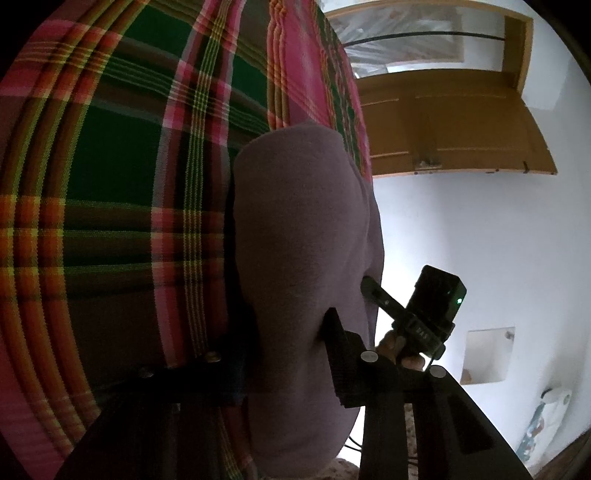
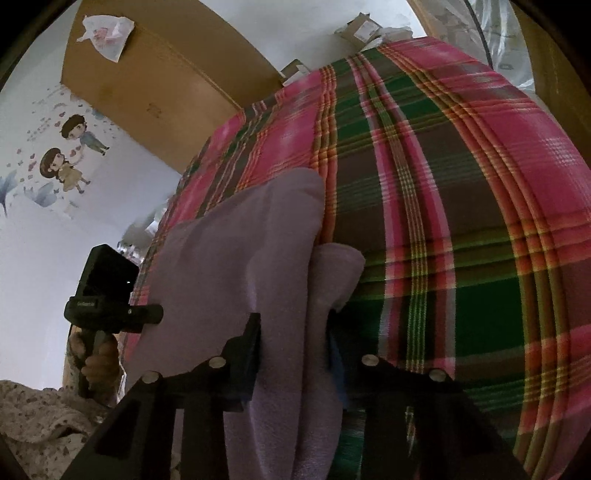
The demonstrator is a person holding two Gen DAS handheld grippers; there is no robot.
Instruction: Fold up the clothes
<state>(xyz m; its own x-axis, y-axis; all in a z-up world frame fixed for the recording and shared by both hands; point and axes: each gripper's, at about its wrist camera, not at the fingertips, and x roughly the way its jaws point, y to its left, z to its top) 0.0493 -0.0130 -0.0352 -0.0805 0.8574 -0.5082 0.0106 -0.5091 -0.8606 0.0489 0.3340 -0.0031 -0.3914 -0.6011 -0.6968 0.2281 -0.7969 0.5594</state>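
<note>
Lavender cloth [image 1: 303, 236], a soft fleecy garment of plain pale purple, hung doubled between the two grippers, lifted clear above the plaid surface. In the left wrist view the left gripper [image 1: 288, 332] pinched a thick fold of it, its fingers pressed into the fabric, which bulged up in a rounded hump. In the right wrist view the right gripper [image 2: 293, 332] likewise clamped a bunched fold of the cloth [image 2: 243, 240], with a short flap sticking out on the right of the fingers. Each view also caught the other gripper gripped by a hand [image 2: 96, 363], close beside the cloth's edge.

Beneath lay a bed covered in a plaid sheet [image 1: 110, 166] of pink, green, brown and orange stripes; the cloth sat near one edge of it. Beyond stood white walls, a wooden door [image 1: 454, 122], a cardboard box [image 2: 147, 74] with a plastic bag [image 2: 107, 33] on it, and a cartoon wall sticker [image 2: 66, 155].
</note>
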